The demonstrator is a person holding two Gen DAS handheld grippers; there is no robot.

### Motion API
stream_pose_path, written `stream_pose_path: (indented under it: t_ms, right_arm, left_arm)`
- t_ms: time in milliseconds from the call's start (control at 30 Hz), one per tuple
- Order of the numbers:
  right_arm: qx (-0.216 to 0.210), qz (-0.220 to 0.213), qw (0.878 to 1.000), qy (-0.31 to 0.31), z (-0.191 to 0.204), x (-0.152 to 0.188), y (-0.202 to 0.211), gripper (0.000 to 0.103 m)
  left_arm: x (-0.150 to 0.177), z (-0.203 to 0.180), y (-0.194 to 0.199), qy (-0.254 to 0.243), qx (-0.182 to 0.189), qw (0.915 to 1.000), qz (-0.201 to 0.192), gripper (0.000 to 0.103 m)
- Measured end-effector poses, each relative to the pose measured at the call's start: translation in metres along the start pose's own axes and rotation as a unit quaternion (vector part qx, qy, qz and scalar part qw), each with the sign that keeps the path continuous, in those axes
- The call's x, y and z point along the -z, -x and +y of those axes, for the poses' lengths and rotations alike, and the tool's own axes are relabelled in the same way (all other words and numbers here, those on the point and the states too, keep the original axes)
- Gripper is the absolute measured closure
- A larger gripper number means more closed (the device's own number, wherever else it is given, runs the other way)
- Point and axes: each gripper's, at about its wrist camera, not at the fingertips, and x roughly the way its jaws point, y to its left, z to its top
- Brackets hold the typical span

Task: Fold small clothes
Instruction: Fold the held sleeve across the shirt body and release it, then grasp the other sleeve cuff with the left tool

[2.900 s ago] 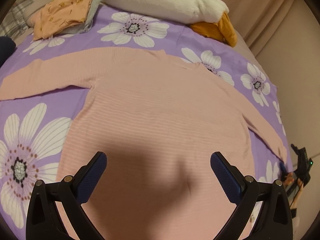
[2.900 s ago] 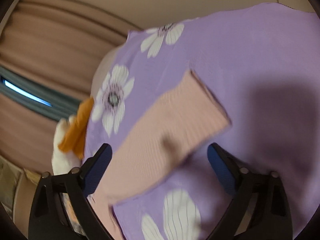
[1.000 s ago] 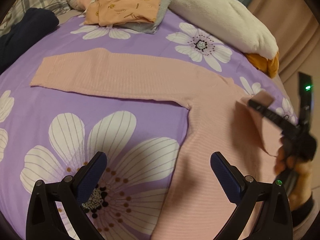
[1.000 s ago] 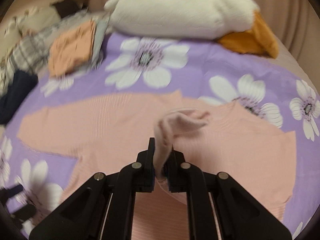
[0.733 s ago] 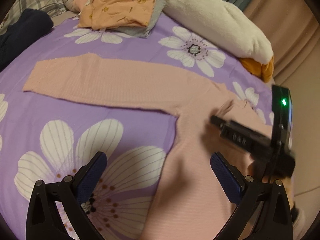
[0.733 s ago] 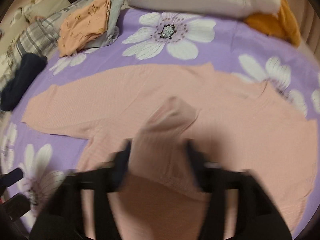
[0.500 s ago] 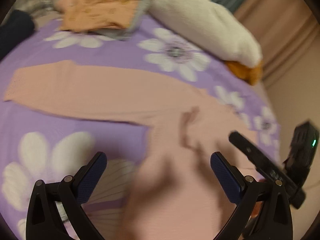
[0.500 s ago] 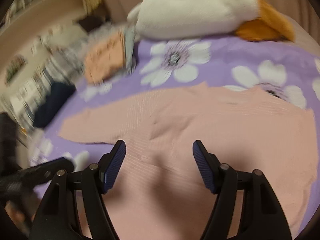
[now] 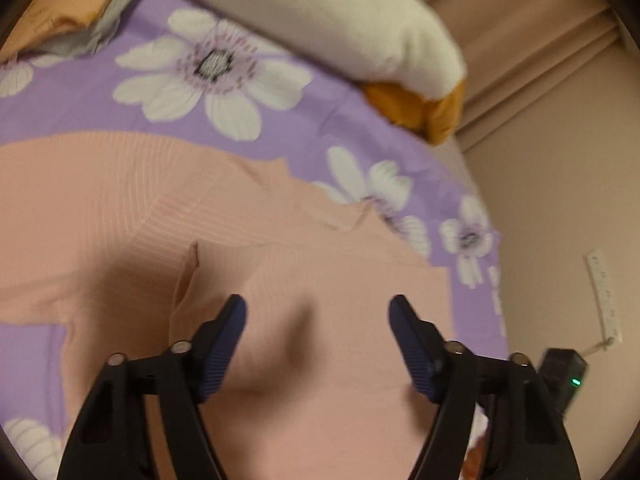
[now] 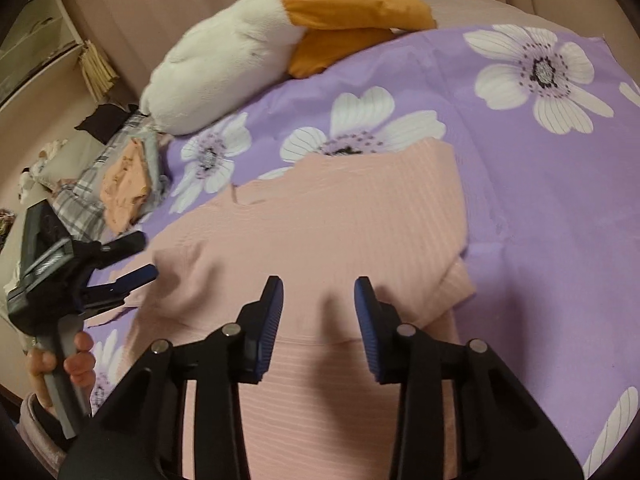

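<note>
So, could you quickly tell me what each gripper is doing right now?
Left gripper: open, closing, empty above the pink sweater.
Right gripper: open, closing, empty.

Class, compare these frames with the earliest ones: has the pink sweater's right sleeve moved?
Yes. The sleeve no longer stretches out across the purple floral sheet; it is folded inward over the sweater's body.

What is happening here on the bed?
A person is folding a pink sweater spread on a purple flowered bedcover, with a gripper in each hand. One sleeve already lies folded across the body. The right gripper and left gripper hover open over the sweater, holding nothing; both jaws have just been closing. A white plush toy lies behind.
</note>
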Motion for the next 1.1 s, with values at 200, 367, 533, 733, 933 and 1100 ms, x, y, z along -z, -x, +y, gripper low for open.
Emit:
stream_pose_path:
  t_ms: [200,367,533,733,933,1100]
  right_arm:
    - [0.024,0.012,1.000,-0.006,-0.021,0.003,-0.010,0.068]
    - [0.026,0.016,0.999,-0.008,-0.021,0.007,-0.010,0.066]
    - [0.016,0.000,1.000,0.003,-0.005,0.010,0.009,0.058]
    - [-0.007,-0.005,1.000,0.007,0.017,0.025,0.025,0.048]
    - [-0.024,-0.006,1.000,0.015,0.035,0.040,0.038,0.043]
    - [-0.028,-0.004,1.000,0.010,0.045,0.046,0.039,0.043]
  left_arm:
    - [-0.002,0.038,-0.020,0.031,-0.059,0.9977,-0.014,0.062]
    - [-0.002,0.047,-0.002,0.035,-0.035,0.9987,-0.011,0.061]
    - [0.004,0.066,0.052,0.054,-0.056,0.9954,-0.056,0.038]
    - [0.017,0.119,0.116,0.104,-0.088,0.9855,-0.100,0.037]
    - [0.038,0.209,0.187,0.233,-0.094,0.9522,-0.174,0.029]
    - [0.047,0.269,0.211,0.325,-0.065,0.9168,-0.222,0.026]
